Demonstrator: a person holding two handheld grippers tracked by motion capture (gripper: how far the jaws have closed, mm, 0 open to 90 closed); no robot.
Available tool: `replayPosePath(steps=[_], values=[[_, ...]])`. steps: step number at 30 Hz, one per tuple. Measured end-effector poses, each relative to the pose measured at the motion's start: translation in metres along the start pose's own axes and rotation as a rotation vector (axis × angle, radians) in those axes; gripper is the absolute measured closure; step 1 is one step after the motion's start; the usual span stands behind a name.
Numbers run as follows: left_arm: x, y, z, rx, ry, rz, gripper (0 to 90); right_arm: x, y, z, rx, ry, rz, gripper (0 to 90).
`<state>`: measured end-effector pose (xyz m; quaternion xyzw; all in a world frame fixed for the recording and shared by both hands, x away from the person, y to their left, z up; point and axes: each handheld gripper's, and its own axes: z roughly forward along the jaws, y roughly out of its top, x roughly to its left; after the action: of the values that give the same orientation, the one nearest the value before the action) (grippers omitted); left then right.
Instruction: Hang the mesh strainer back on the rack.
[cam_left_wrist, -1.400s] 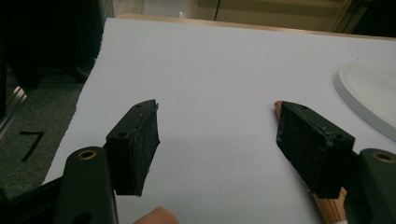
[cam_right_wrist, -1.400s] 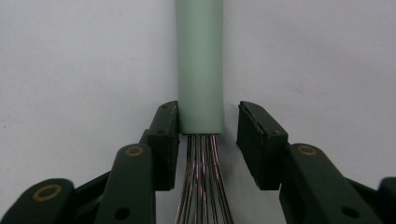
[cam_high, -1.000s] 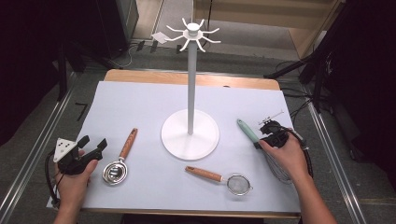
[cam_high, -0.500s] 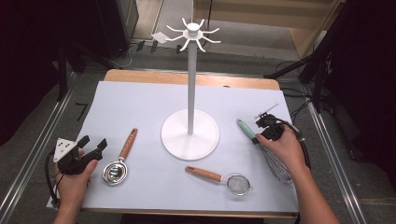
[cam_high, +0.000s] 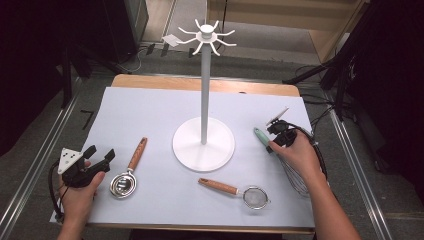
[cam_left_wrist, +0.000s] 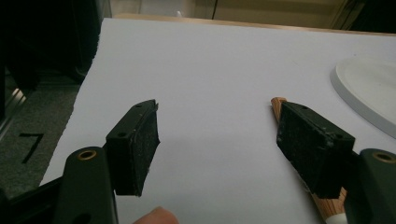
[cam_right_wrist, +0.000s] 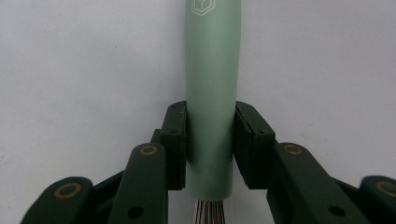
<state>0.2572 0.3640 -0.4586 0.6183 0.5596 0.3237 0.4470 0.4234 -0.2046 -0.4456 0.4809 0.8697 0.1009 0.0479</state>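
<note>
Over on the right side of the table (cam_high: 150, 107), right gripper (cam_high: 278, 141) down on the whisk (cam_high: 287, 165), jaws just closed in and now pressed on either side of the pale green handle (cam_right_wrist: 211, 93), near the end where the wires come out. Snug on both sides in the right gripper view, pads flat against the handle, a small white logo farther up it. Whisk lying on the white table cover, handle pointing toward the white stand (cam_high: 204, 142), wire end trailing back under the right hand (cam_high: 297, 155); hard to tell from above how much of the wire loop lies flat, mostly hidden by the hand. Left gripper (cam_high: 97, 157) resting at the near left corner, held in the left hand (cam_high: 77, 192), jaws well apart and nothing between them. Just beside it, a small metal measuring cup (cam_high: 123, 184) with a wooden handle (cam_left_wrist: 279, 103), its tip peeking out behind one jaw in the left gripper view. Small strainer (cam_high: 255, 196) with its own wooden handle lying near the front edge, between the stand's round base and the right forearm, apart from the whisk. Stand upright in the middle, hooks spread out at the top.
</note>
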Motion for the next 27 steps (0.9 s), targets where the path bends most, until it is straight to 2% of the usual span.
replayPosePath(steps=[10, 16, 19, 21, 27], values=[[-0.001, 0.0, 0.0, 0.001, -0.001, 0.003, 30.7, 0.001, 0.001, 0.0, 0.009, -0.006, -0.009, 70.6], [0.0, 0.0, 0.0, 0.001, 0.001, 0.002, 30.8, 0.0, -0.001, 0.0, -0.006, 0.001, -0.02, 71.0], [0.0, 0.0, 0.0, 0.001, 0.002, 0.0, 30.7, 0.001, -0.004, -0.002, -0.032, 0.011, -0.026, 71.1], [0.0, 0.0, 0.0, 0.001, 0.002, -0.001, 30.8, 0.001, -0.006, -0.005, -0.048, 0.0, -0.021, 71.2], [0.0, 0.0, 0.0, 0.0, 0.003, -0.002, 30.9, -0.002, -0.014, -0.02, -0.133, 0.022, -0.01, 71.3]])
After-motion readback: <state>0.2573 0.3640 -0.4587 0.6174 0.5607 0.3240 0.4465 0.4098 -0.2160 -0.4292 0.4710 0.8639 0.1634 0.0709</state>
